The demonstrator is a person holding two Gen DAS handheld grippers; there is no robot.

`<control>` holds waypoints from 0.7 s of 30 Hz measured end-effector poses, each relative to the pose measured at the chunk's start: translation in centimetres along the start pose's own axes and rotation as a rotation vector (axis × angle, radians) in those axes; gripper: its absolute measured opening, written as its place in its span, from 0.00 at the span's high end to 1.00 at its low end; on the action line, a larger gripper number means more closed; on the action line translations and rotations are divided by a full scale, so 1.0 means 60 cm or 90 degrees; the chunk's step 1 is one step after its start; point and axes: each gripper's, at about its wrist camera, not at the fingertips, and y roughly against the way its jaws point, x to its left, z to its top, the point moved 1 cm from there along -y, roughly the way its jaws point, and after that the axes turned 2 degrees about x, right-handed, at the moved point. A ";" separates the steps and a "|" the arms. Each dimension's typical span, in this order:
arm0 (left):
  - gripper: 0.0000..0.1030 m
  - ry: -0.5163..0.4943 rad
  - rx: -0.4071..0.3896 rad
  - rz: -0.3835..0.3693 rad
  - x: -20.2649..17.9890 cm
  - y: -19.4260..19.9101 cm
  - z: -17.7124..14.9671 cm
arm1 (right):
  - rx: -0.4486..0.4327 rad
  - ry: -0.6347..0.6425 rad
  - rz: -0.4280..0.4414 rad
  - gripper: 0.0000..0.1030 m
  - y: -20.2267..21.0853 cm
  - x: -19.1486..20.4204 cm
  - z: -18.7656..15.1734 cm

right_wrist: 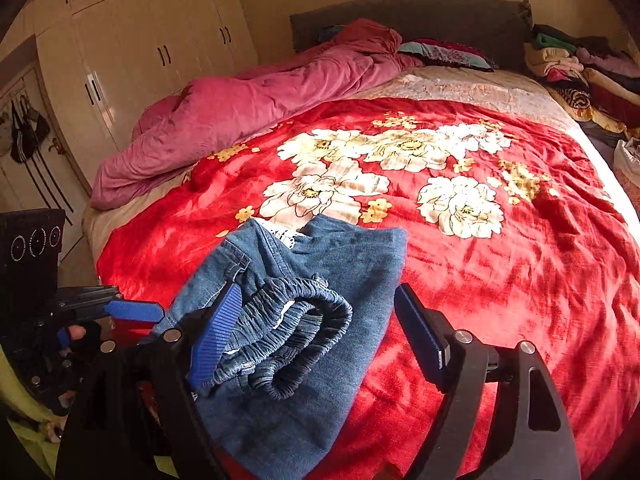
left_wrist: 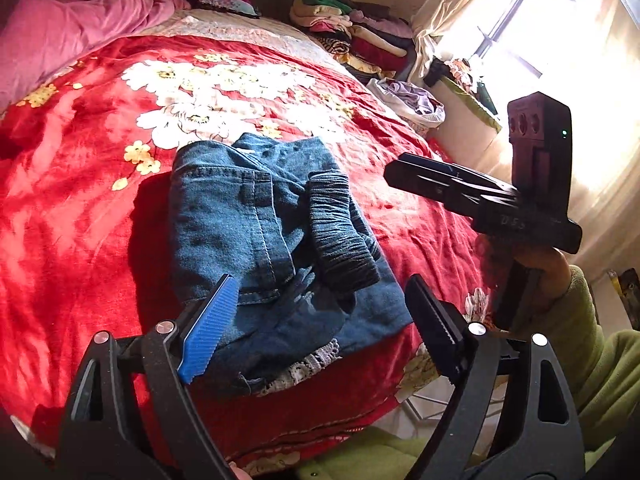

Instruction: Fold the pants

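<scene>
Jeans (left_wrist: 276, 240) lie folded on red blanket (left_wrist: 80, 200). Left gripper (left_wrist: 316, 328) and right gripper (right_wrist: 320, 344) both gape, empty. Risk: loose elastic waistband (right_wrist: 288, 340) on top snags a finger, unrolling the fold.

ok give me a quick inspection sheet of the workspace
surface: bed with red floral blanket
job's things: jeans folded into a compact bundle, elastic waistband on top
clutter: pink duvet along one side, clothes pile at the head corner
grippers: left tool open above the jeans; right tool open, holding nothing
cables: nothing seen
surroundings: wardrobe, bright window
</scene>
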 end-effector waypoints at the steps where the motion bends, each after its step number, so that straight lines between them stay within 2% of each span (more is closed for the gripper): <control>1: 0.22 -0.002 -0.002 0.006 0.001 0.002 0.001 | -0.005 0.003 -0.005 0.21 0.006 0.002 0.000; 8: 0.17 -0.009 -0.019 0.058 0.017 0.020 0.013 | -0.031 0.020 -0.019 0.21 0.046 0.014 -0.014; 10: 0.15 -0.005 -0.021 0.068 0.027 0.023 0.016 | -0.034 0.032 -0.030 0.15 0.055 0.020 -0.020; 12: 0.13 -0.002 -0.021 0.078 0.034 0.024 0.018 | -0.035 0.044 -0.033 0.15 0.063 0.026 -0.027; 17: 0.13 0.010 -0.017 0.092 0.051 0.019 0.022 | -0.033 0.058 -0.018 0.15 0.075 0.044 -0.044; 21: 0.13 0.020 -0.011 0.109 0.072 0.016 0.031 | -0.026 0.107 -0.001 0.15 0.075 0.083 -0.057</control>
